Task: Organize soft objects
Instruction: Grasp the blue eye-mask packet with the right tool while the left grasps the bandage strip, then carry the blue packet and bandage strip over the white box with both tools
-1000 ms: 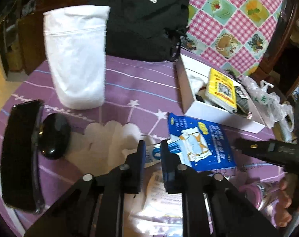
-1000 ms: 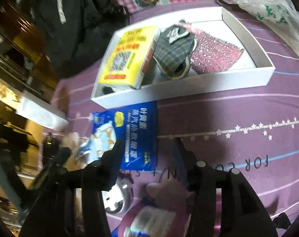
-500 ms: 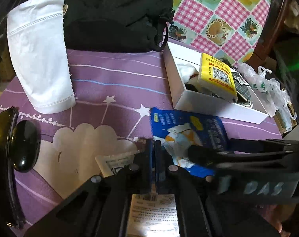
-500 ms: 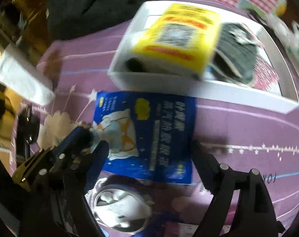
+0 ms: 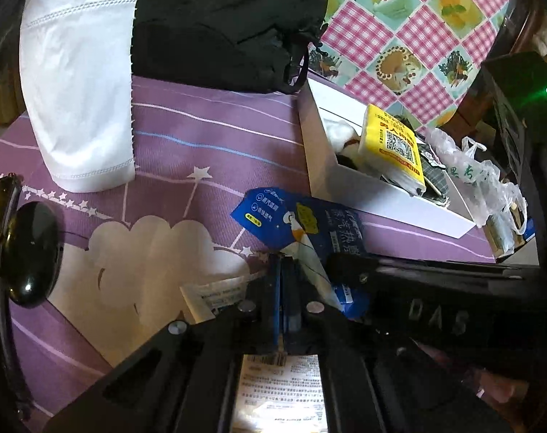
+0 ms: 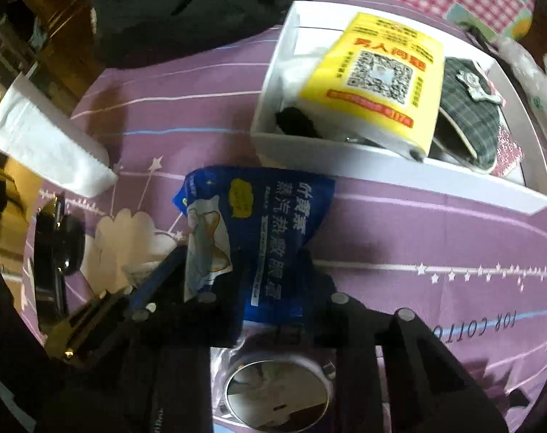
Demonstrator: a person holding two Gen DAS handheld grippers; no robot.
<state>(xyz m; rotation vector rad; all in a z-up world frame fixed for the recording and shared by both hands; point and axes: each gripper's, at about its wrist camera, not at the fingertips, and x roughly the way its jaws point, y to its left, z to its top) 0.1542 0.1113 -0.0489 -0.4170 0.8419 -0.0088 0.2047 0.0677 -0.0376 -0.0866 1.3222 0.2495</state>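
Note:
A blue foil packet [image 5: 302, 223] [image 6: 273, 216] lies on the purple mat in front of the white box [image 5: 381, 198] [image 6: 345, 166]. It is buckled upward. My left gripper [image 5: 281, 263] is shut and pinches the packet's left edge; the right wrist view shows it [image 6: 176, 256] against that edge. My right gripper [image 6: 269, 281] points steeply down over the packet's near end. Its jaws are closing, with the packet squeezed narrow between the fingers. One right finger [image 5: 349, 267] crosses the left wrist view. The box holds a yellow pack [image 6: 378, 75] and a plaid pouch [image 6: 468, 122].
A white fabric pouch [image 5: 78, 90] and a black backpack [image 5: 219, 18] sit at the back left. A black glossy case [image 5: 31, 252] lies at the left edge. A plastic bag [image 5: 479, 176] is right of the box. A round tin [image 6: 277, 389] sits under my right gripper, a white sachet [image 5: 215, 296] by my left.
The left jaws closed on the packet's edge. The right gripper swung left over the packet, opened wide, then closed on it. The packet went from flat to buckled.

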